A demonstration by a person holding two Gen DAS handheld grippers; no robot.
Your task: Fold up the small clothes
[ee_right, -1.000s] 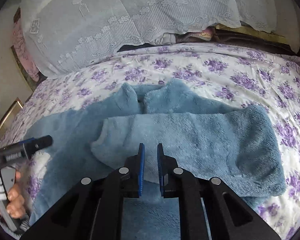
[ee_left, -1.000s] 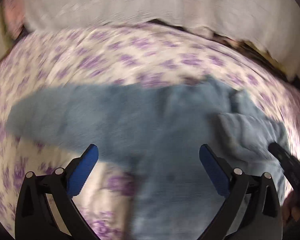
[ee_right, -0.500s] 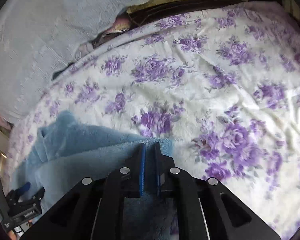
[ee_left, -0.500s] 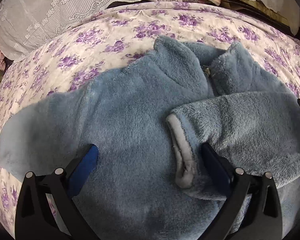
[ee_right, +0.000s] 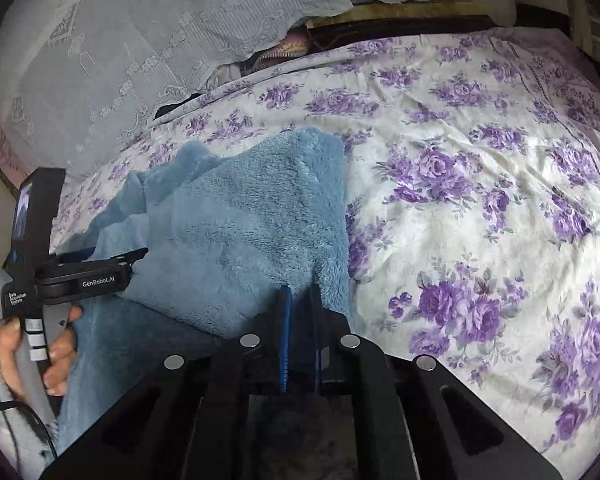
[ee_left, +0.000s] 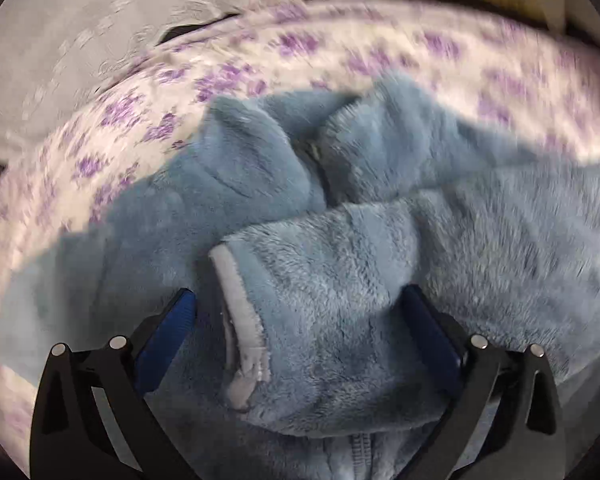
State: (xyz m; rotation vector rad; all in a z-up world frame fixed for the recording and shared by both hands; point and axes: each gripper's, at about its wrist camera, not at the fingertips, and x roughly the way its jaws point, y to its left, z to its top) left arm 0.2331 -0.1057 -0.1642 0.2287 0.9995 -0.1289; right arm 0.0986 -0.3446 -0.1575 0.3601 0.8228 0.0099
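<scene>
Quick count of what's on show: one fluffy blue jacket [ee_left: 340, 264], with one sleeve [ee_left: 320, 320] folded across its front and one pale cuff [ee_left: 236, 320] at the end of it. One floral bedsheet [ee_right: 480, 200] underneath everything. Two grippers: the left gripper [ee_left: 300, 320] and the right gripper [ee_right: 300, 300]. One hand [ee_right: 40, 352] visible. One white lace cloth [ee_right: 120, 40] at the back.

1. A cream bedsheet [ee_right: 480, 184] printed with purple roses is spread over the bed, lightly creased.
2. A pale lace-patterned cover [ee_right: 140, 52] is draped at the head of the bed, above the sheet.
3. A dark wooden edge [ee_right: 400, 24] is seen beyond the sheet.
</scene>
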